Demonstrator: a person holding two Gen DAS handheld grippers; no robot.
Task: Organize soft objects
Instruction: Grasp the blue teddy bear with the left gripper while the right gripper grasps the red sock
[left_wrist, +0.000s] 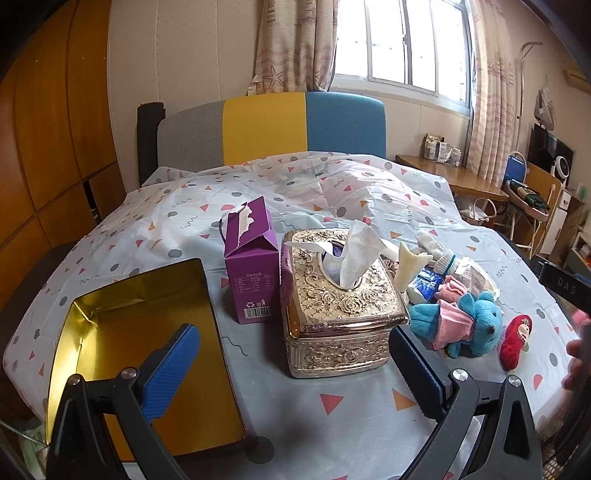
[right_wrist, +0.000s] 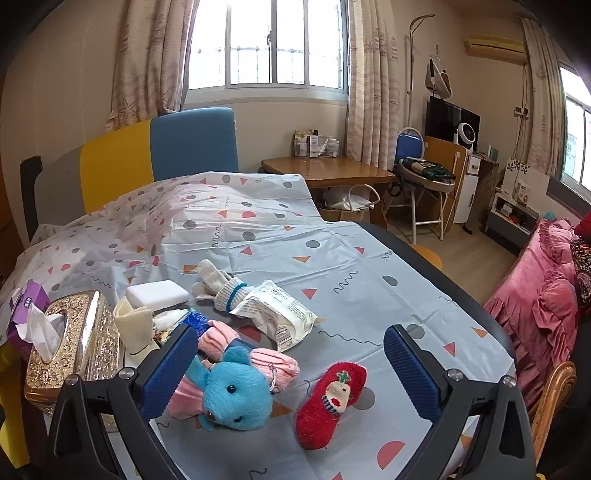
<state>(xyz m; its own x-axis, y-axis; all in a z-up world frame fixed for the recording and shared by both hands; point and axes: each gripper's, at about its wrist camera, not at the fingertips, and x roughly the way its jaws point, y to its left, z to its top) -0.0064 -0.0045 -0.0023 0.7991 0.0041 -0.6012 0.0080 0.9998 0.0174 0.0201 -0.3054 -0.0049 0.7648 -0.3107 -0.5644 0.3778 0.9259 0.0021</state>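
Two tools, left tool (left_wrist: 293, 363) and right tool (right_wrist: 290, 365), hang released over the desk's near edge, where the blue plush (right_wrist: 231, 391) (light, squashy) suits a body pinch

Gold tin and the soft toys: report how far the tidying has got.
Nothing looks done: the gold tin sits open with nothing inside. Nothing is in hand either; the left gripper and right gripper are both open and hold nothing. All is left: the blue plush toy, the red slipper sock and the white sock lie on the tablecloth beside the tissue box.
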